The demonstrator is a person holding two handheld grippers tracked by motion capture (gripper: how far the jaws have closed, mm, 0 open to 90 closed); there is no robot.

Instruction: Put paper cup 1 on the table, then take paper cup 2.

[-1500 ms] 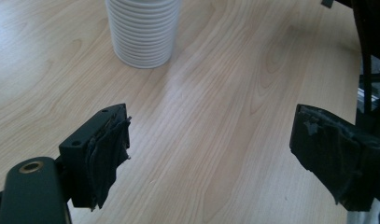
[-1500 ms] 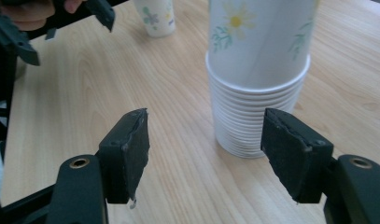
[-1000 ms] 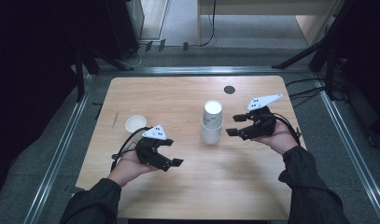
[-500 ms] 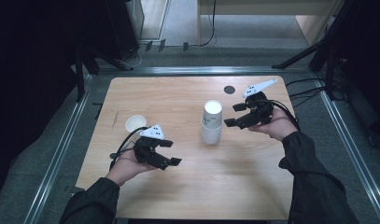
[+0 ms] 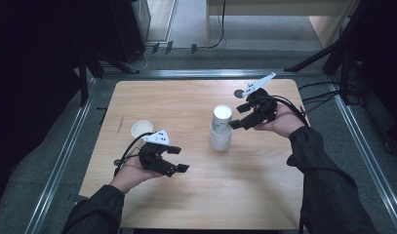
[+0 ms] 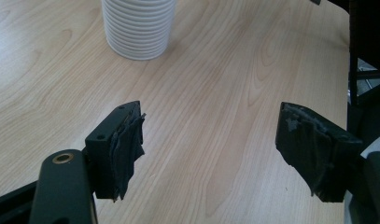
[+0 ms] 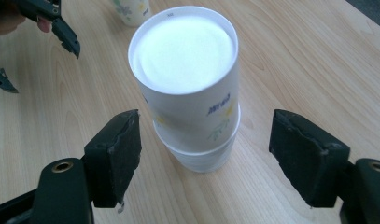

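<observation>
— Dark all round, and just the pale wooden table (image 5: 196, 195) lit in the middle. What's the person working on?

— That stack of paper cups (image 5: 221, 127), upside down, standing right of centre. One cup sits loosely on top of the ribbed pile, slightly raised, so I'd guess it is the one to be peeled off.

— And the tongs?

— The right gripper (image 5: 237, 118) hovers just beside the top of the stack, jaws spread wide with nothing in them. It has just been opening, and it looks lined up to close round that top cup. The left gripper (image 5: 179, 160) is held low over the near left of the table, well apart from the stack; its jaws have just been closing, yet they're still apart and grip nothing, with only bare wood between them.

— Why hold the left one back?

— Probably to be ready to steady the ribbed base. That's my reading, no more.

— Anything the close cameras add?

— The right gripper view shows printing on the top cup (image 7: 187, 79) and its white base facing up, which is too small to read from above. The left gripper view catches the stack's ribbed bottom edge (image 6: 137, 28). From above you also get a single cup (image 5: 141, 128) standing upright near the left edge
</observation>
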